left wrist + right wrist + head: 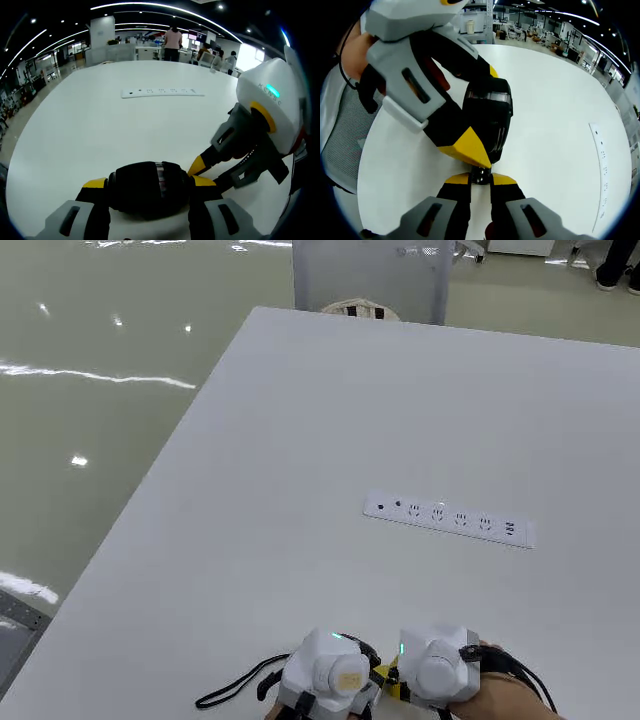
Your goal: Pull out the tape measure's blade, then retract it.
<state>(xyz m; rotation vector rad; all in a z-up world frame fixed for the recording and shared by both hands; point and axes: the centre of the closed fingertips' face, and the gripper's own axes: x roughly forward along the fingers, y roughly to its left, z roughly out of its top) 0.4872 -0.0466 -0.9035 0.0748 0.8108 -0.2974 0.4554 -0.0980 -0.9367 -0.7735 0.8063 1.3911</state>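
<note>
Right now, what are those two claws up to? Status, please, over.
Left claw shut on tape measure. Right claw shut on blade tip, blade not yet drawn. Power strip farther up table, well clear.

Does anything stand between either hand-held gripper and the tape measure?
Nothing visible does: the left hand-held gripper clamps the tape measure, the right hand-held gripper pinches its blade end. The power strip lies apart.
</note>
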